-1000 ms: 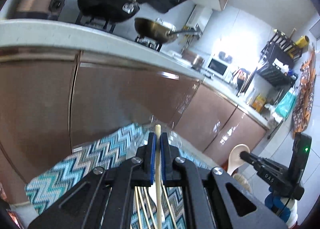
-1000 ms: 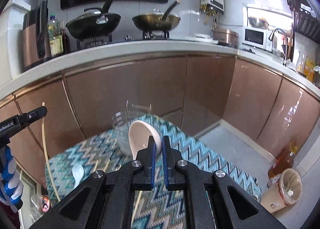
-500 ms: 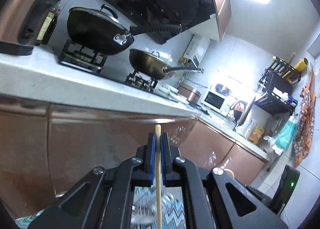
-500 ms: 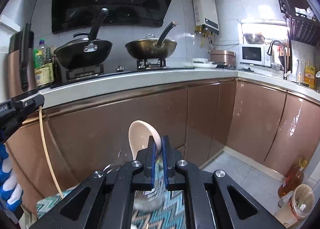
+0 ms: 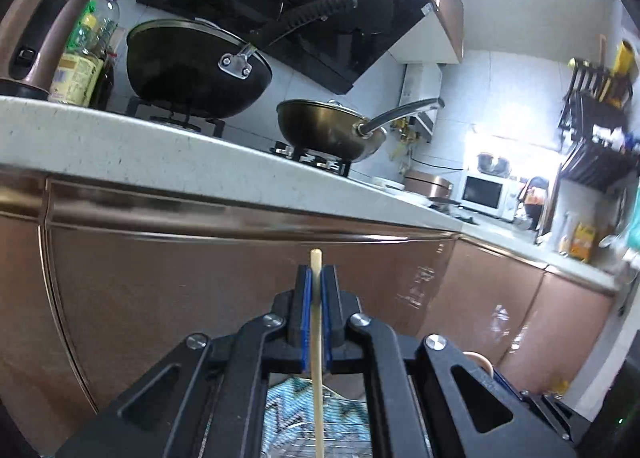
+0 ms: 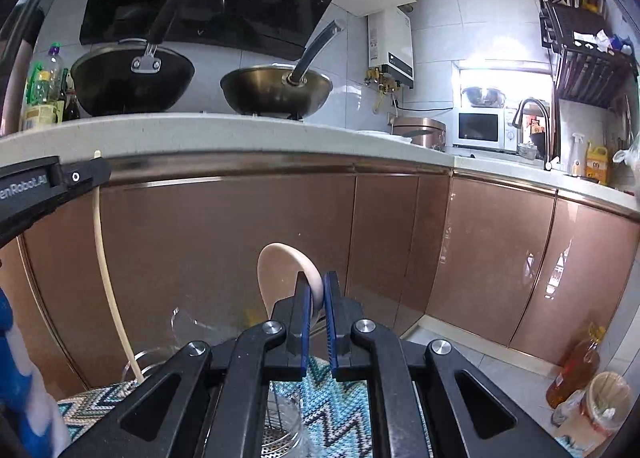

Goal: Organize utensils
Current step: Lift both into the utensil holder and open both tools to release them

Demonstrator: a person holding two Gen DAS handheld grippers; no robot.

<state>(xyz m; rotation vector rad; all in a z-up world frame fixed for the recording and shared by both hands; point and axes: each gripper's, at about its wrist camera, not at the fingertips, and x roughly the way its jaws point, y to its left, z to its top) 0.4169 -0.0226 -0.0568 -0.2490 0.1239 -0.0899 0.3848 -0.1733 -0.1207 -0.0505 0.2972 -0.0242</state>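
— Blue-padded jaws of the left gripper [image 5: 316, 278], what are they doing?
— Clamped on a thin pale wooden chopstick [image 5: 319, 358]; its tip pokes just above the pads, and the shaft runs down toward a clear glass holder [image 5: 320, 430] on the teal zigzag-patterned cloth [image 5: 280, 398].
— And the right gripper [image 6: 316, 290]?
— Closed on a pale beige ceramic spoon [image 6: 280, 270], bowl upward, above the same cloth.
— Beyond them?
— Glossy copper-brown cabinet doors [image 6: 240, 238], a speckled white counter [image 5: 120, 142], a black wok [image 6: 132, 82] and a brass-coloured pan [image 6: 276, 90].
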